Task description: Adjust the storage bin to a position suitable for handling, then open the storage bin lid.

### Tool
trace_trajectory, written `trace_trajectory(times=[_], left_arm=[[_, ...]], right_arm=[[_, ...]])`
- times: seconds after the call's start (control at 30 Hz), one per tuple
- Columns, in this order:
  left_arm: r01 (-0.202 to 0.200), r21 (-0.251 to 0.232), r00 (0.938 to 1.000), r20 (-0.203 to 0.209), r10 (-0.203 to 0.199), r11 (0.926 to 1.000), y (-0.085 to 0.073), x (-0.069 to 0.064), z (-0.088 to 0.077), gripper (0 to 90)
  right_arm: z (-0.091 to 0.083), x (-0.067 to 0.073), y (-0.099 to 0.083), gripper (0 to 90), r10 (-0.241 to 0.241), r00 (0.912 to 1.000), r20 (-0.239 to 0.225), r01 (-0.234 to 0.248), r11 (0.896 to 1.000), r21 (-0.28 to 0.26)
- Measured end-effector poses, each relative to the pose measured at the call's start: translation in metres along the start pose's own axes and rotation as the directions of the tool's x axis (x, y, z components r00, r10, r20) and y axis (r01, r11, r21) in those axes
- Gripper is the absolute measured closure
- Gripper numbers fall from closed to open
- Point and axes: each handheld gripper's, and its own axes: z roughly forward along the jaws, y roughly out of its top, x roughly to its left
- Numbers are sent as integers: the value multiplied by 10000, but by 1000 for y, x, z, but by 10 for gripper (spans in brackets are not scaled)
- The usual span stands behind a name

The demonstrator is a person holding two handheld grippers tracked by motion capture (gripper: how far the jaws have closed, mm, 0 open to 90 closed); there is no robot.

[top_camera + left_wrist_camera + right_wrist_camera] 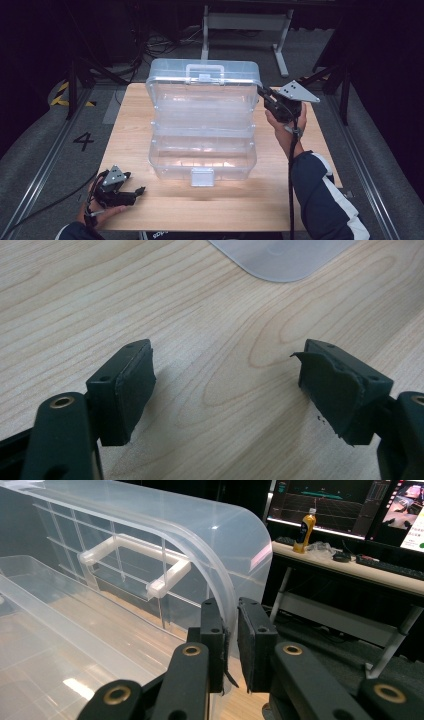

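Observation:
A clear plastic storage box (202,160) stands in the middle of the wooden table (130,125), its lid (205,80) swung up and back. My right gripper (262,92) is shut on the lid's right rim (231,615), one black pad on each side of the thin plastic. The lid's handle (135,560) shows through the clear wall. My left gripper (137,186) rests low at the table's front left, open with nothing between its pads (127,390). A rounded corner of the box (282,257) lies ahead of it.
A white latch (202,176) hangs at the box's front. Behind the table stand a white desk frame (245,22) and cables on the floor. In the right gripper view a desk carries monitors (327,502) and a yellow bottle (306,530).

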Motion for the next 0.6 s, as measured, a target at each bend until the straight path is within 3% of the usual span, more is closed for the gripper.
trace_trajectory(times=[0.6], left_arm=[[98, 20, 9999, -61, -98, 10000, 0, -1, 0, 223]], right_arm=[[15, -11, 9, 828, -27, 9998, -200, 34, 9993, 383]])
